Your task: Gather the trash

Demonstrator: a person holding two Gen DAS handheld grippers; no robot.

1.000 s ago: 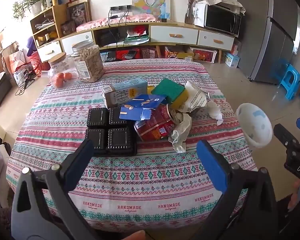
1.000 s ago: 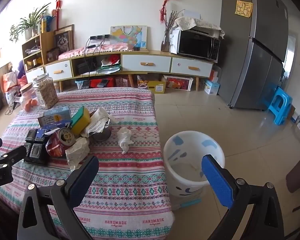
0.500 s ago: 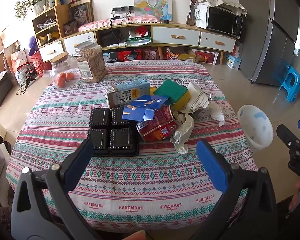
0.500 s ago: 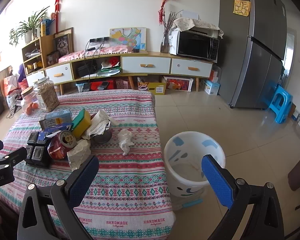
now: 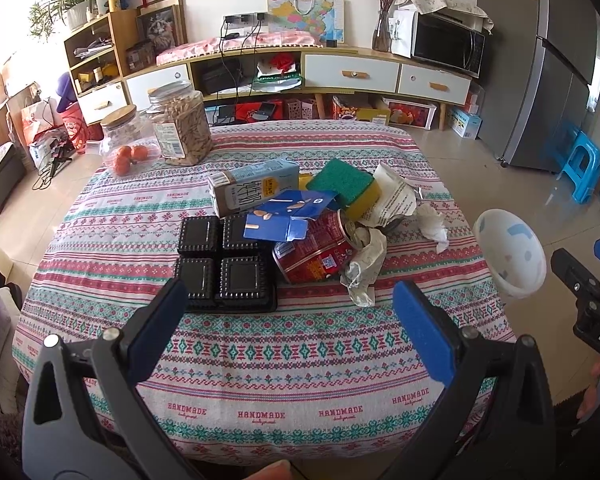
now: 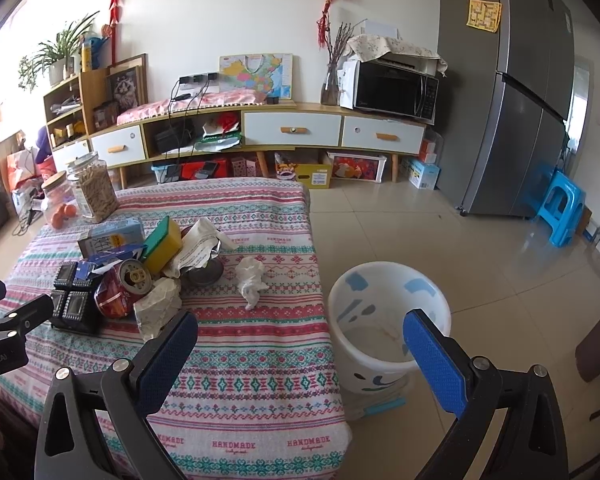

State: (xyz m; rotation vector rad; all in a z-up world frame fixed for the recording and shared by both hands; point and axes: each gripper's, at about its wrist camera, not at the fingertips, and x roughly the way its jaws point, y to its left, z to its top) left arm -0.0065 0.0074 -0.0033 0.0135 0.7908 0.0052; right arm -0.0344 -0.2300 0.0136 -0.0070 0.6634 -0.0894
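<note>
Trash lies piled mid-table: a black plastic tray, a red can on its side, a blue flattened carton, a milk carton, a green-and-yellow sponge, crumpled paper and a white tissue. A white bin stands on the floor right of the table. My left gripper is open and empty, above the table's near edge. My right gripper is open and empty, over the table's right corner beside the bin.
Two glass jars stand at the far left of the table. A long cabinet with a microwave, a grey fridge and a blue stool lie beyond on the tiled floor.
Both views have risen slightly, so the table and pile sit lower in frame. Both grippers stay open and empty. Nothing on the table has moved.
</note>
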